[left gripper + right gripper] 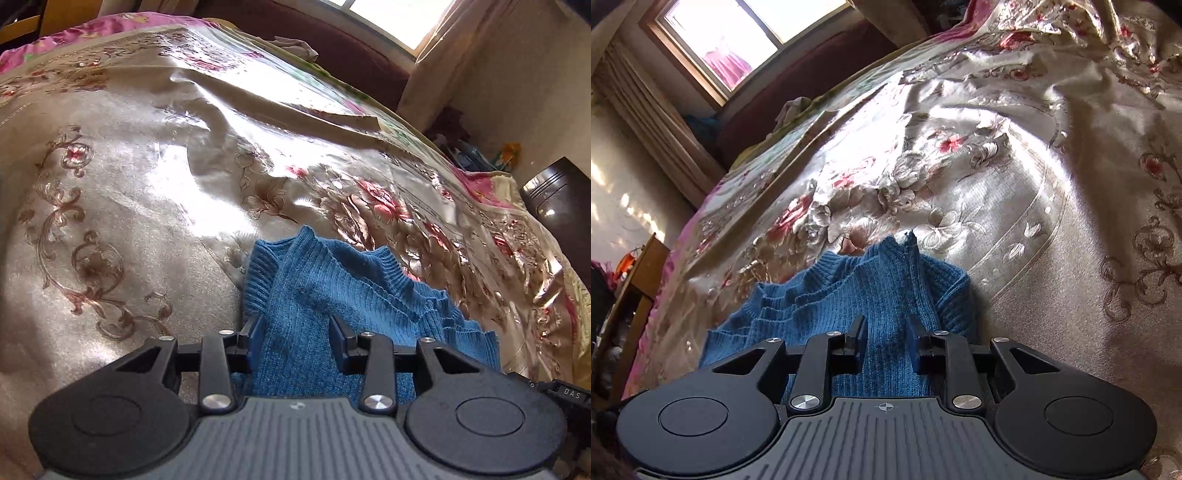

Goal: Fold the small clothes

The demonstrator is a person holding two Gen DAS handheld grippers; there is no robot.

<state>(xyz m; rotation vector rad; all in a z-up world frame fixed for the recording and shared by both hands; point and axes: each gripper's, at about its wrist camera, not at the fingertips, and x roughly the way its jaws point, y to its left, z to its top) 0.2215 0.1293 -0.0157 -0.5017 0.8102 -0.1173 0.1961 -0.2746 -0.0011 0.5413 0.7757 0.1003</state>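
Note:
A blue knitted sweater [332, 280] lies bunched on a shiny floral bed cover [129, 184], right in front of both grippers. In the left wrist view my left gripper [296, 330] has its jaws apart over the sweater's left edge. The knit spreads flat between and beyond the fingers, with no visible pinch. The right wrist view shows the same sweater [849, 291], its ribbed collar to the left and a seam ridge running up from the jaws. My right gripper [886, 332] stands a little open, knit between its fingers and to either side.
The bed cover [1034, 221] is wrinkled towards the far side. A crumpled pale cloth [295, 46] lies near the dark red headboard [351, 55]. A dark box [557, 199] stands beyond the bed's right edge; wooden furniture [639, 280] stands beside the bed under the window [738, 33].

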